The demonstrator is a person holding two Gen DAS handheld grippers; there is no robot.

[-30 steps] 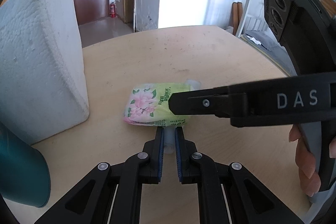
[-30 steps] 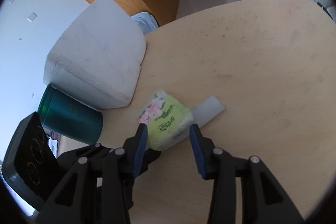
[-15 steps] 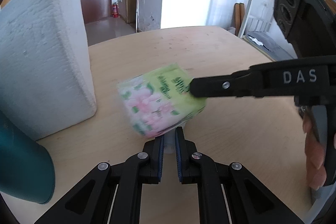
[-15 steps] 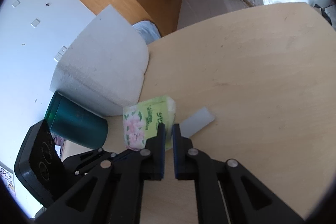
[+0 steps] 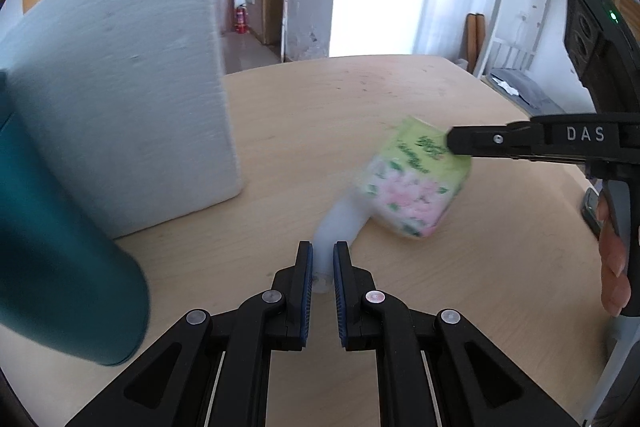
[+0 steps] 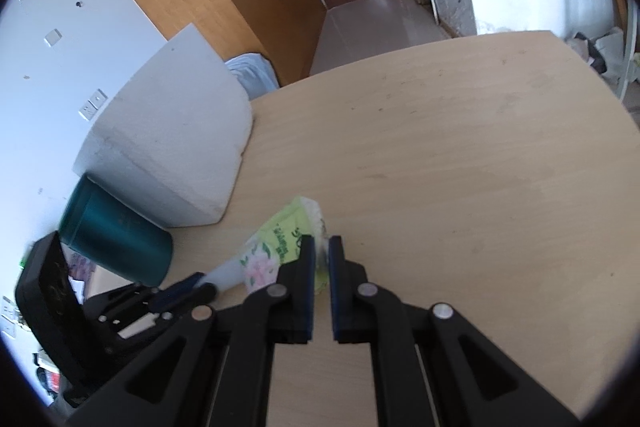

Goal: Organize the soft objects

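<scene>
Nearest the left camera, the left tool [image 5: 323, 255] is clamped on a pale translucent flap [image 5: 340, 223] that trails from the green flowered tissue pack [image 5: 412, 187], which sits tilted just above the wooden bench [image 5: 320, 115]. The right tool [image 6: 321, 247] is pinched together on the pack's upper green edge, its black finger [image 5: 480, 143] reaching in from the right. Farther back on the bench, a teal cup [image 5: 60, 267] lies beside a white foam block [image 5: 120, 115].

Foam block [image 5: 116, 99], teal cup [image 5: 60, 247] leftward
</scene>
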